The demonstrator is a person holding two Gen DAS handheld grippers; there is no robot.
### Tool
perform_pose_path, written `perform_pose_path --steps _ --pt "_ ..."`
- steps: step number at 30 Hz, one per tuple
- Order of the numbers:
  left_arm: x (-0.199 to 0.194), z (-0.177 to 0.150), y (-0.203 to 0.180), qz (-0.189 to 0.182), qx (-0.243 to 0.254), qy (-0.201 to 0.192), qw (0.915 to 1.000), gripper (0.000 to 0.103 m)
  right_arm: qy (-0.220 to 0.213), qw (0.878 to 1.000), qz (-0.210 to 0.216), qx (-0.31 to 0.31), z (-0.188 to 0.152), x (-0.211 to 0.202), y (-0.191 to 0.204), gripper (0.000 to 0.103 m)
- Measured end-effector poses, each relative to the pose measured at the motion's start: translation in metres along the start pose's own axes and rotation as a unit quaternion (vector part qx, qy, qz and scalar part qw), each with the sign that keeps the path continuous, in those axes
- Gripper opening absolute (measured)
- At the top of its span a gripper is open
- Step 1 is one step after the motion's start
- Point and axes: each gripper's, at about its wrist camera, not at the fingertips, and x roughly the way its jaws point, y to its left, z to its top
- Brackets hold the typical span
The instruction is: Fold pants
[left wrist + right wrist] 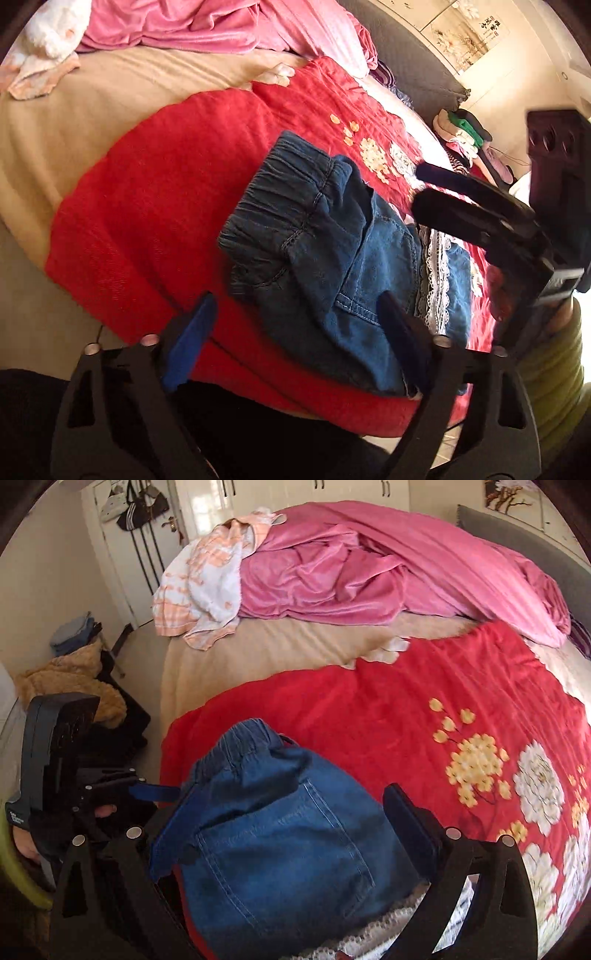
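Left gripper point(295, 332): jaws spread, gripping nothing. The right-hand finger lies against the lower edge of the folded denim pants point(332, 258); the left-hand finger stands over the red blanket point(147, 206), apart from the denim.

Right gripper point(280, 834): jaws spread wide, gripping nothing, with the pants point(273, 827) lying between the fingers at lower centre of the frame. Whether either pad touches cloth cannot be determined.

The pants rest as a compact bundle on the red blanket near the bed edge, elastic waistband uppermost.

Risks:
- The top layer sits bunched. A finger dragging across it would likely open the fold.
- The bundle lies near the blanket's lower edge. A push toward the bottom of the frame could slide it off.
- White lace trim point(436, 280) protrudes at the right and may snag a fingertip.

Not visible: the pant legs beneath the fold and the layer count. The right wrist view is motion-blurred at lower right.
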Motion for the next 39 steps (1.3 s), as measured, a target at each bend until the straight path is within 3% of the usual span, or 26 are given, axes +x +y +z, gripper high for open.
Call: perform_pose_path --steps 2,6,8,10,12,15,16,19,22,29,32,35,39 --pt "0.007 0.000 0.001 0.008 -0.002 0.009 0.9999 0.061 0.016 1.000 0.023 -0.013 0.013 0.017 0.004 0.097" --pt "0.009 -0.002 -0.003 0.021 0.006 0.012 0.9997 0.059 0.055 0.996 0.065 -0.031 0.032 0.054 0.009 0.096" --pt "0.010 -0.003 -0.002 0.020 0.004 0.012 0.9997 0.059 0.084 0.994 0.062 -0.043 0.036 0.074 0.012 0.094" --pt "0.010 -0.004 -0.003 0.021 0.004 0.013 0.9997 0.059 0.115 0.989 0.074 -0.053 0.035 0.092 0.015 0.062" --pt "0.010 -0.004 -0.001 0.019 0.001 0.014 0.9997 0.059 0.114 0.989 0.070 -0.057 0.031 0.096 0.017 0.056" --pt "0.005 -0.004 -0.001 0.009 -0.007 0.006 0.9999 0.059 0.074 0.992 0.086 -0.045 0.026 0.071 0.013 0.035" --pt "0.002 -0.005 -0.003 0.004 -0.005 0.000 1.0000 0.059 0.057 0.993 0.098 -0.033 0.023 0.061 0.006 0.032" --pt "-0.010 -0.008 -0.021 -0.011 0.015 -0.027 0.9995 0.059 -0.004 0.990 0.143 -0.005 0.009 0.015 -0.007 0.032" --pt "-0.018 -0.012 -0.046 -0.056 0.036 -0.037 0.9971 0.059 -0.054 0.984 0.171 0.007 -0.013 -0.030 -0.019 0.032" --pt "-0.016 -0.030 -0.115 -0.099 0.120 -0.028 0.9873 0.059 -0.134 0.977 0.168 0.006 -0.067 -0.102 -0.045 0.035" --pt "-0.012 -0.037 -0.135 -0.105 0.137 -0.028 0.9847 0.059 -0.148 0.976 0.157 0.007 -0.085 -0.120 -0.054 0.050" --pt "-0.002 -0.044 -0.154 -0.166 0.149 -0.003 0.9747 0.061 -0.175 0.972 0.154 0.034 -0.112 -0.142 -0.068 0.073" --pt "-0.003 -0.054 -0.169 -0.218 0.187 0.026 0.9575 0.063 -0.201 0.967 0.128 0.096 -0.155 -0.168 -0.090 0.079"
